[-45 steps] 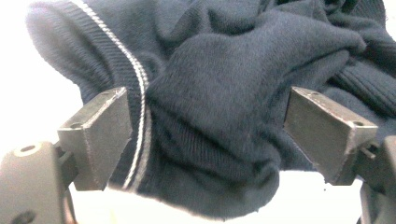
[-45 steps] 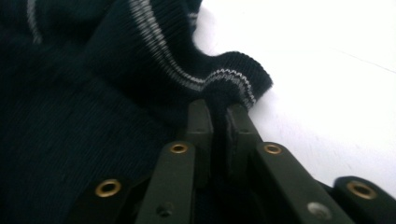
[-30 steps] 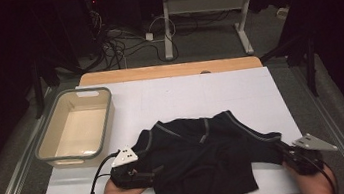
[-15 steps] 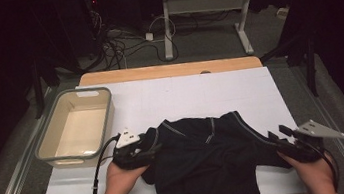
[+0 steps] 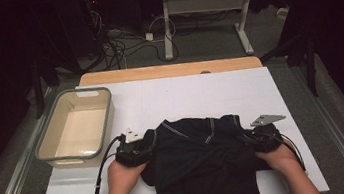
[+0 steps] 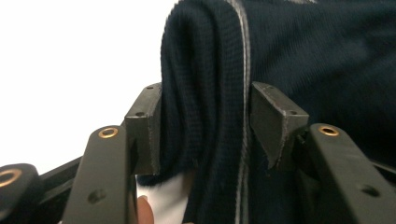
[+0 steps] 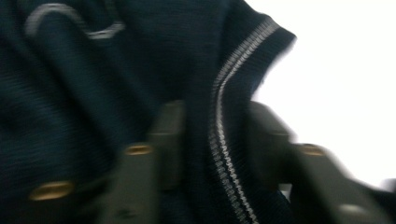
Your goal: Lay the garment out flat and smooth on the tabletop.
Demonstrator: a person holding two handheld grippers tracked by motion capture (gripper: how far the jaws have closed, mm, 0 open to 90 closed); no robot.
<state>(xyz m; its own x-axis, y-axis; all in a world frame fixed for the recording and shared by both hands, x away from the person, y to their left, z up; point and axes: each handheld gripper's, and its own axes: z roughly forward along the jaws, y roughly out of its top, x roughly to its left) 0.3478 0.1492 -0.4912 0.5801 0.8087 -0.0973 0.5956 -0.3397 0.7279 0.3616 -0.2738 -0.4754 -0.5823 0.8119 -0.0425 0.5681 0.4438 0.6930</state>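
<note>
the left gripper (image 6: 205, 126) has a thick fold of the dark garment (image 5: 198, 159) between its pads, jaws partly drawn in and just been closing, both pads against the cloth where a grey seam runs down it. in the high view this gripper (image 5: 138, 146) sits at the garment's 9 o'clock edge, the left hand (image 5: 124, 173) behind it.

the right gripper (image 7: 215, 144) also has cloth with a pale striped seam between its jaws, which have just been closing; that view is blurred, so the pads seem to press the fabric but i cannot be sure. in the high view it (image 5: 253, 139) is at the garment's 3 o'clock edge, held by the right hand (image 5: 276, 156).

the garment lies bunched on the white desk (image 5: 200, 93), toward its 6 o'clock edge. a beige bin (image 5: 47, 143) stands at the garment's 10 o'clock, just beside the left gripper.
</note>
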